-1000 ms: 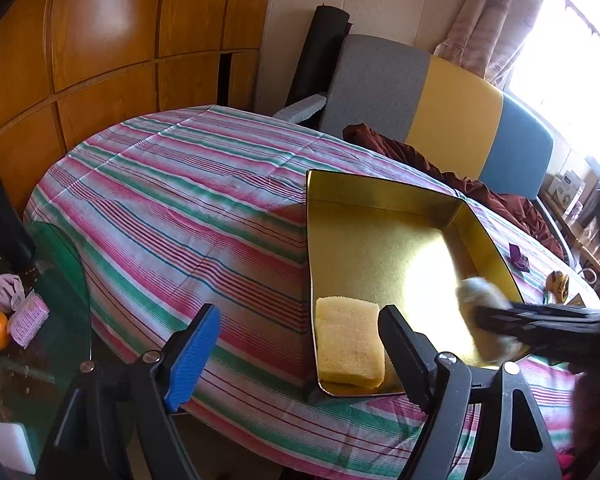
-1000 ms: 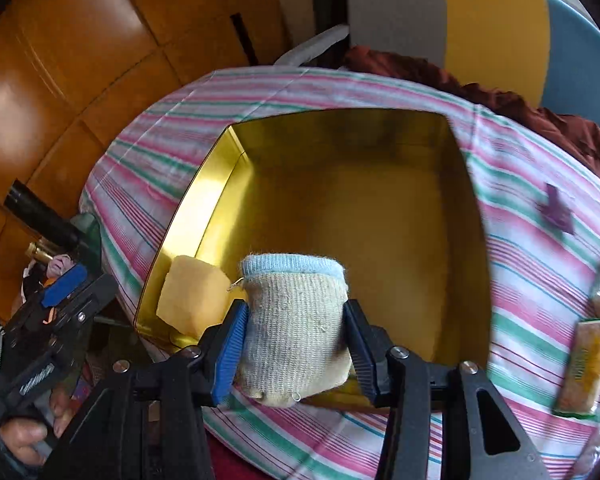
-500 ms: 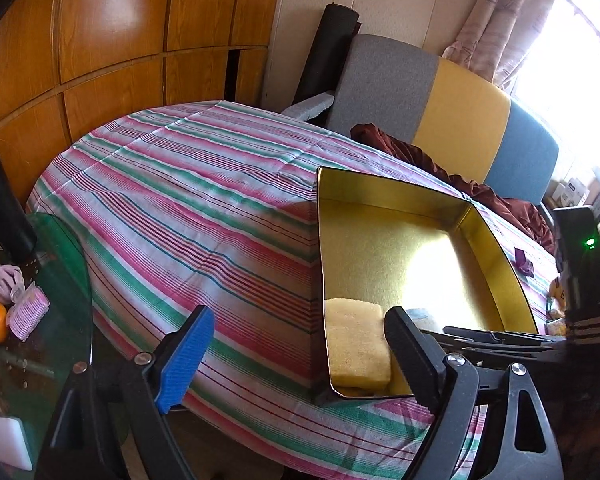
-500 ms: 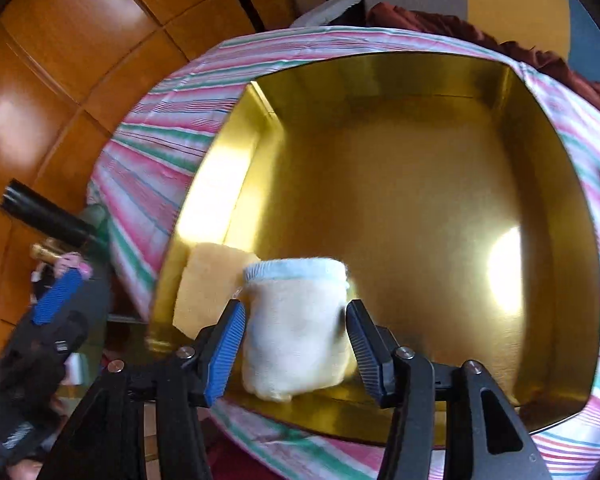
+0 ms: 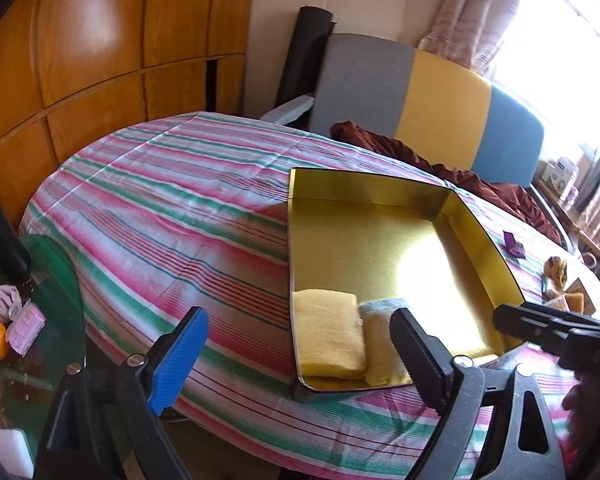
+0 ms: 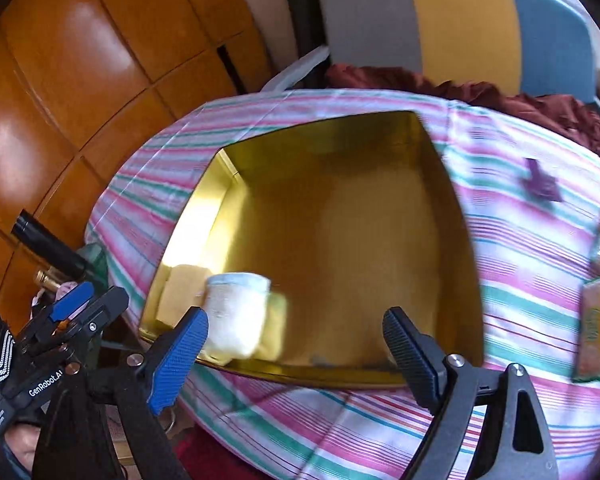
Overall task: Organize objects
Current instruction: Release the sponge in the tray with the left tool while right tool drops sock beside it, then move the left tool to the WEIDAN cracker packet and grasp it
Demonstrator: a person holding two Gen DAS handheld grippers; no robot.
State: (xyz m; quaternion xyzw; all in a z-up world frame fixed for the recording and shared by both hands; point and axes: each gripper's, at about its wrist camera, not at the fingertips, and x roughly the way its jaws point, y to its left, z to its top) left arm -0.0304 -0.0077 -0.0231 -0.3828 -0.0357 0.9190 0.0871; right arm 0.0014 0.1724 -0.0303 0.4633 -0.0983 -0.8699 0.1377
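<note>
Both pairs of fingers stand wide apart and are opening, with nothing clamped in either: the right gripper (image 6: 296,350) has let go of a pale rolled cloth (image 6: 236,314), which lies just past its blue left-hand finger (image 6: 178,362), not pressed by either pad, in the near left corner of the gold tin (image 6: 466,240). In the left wrist view the cloth (image 5: 380,344) lies flat against a yellow sponge (image 5: 326,330), the two touching side by side along the tin's near wall, just ahead of the left gripper (image 5: 298,360), whose fingers hover empty above the striped counter (image 5: 160,220). To finish this release cleanly, the right fingers look best drawn straight back and up, clear of the tin's rim, so the cloth is not dragged out or the tin nudged. Further right of the right fingers, well apart from the tin, wait a packaged snack (image 6: 598,328) and a small purple wrapper (image 6: 540,182) on the counter, likely next to be gathered; the left gripper might meanwhile steady the tin.
</note>
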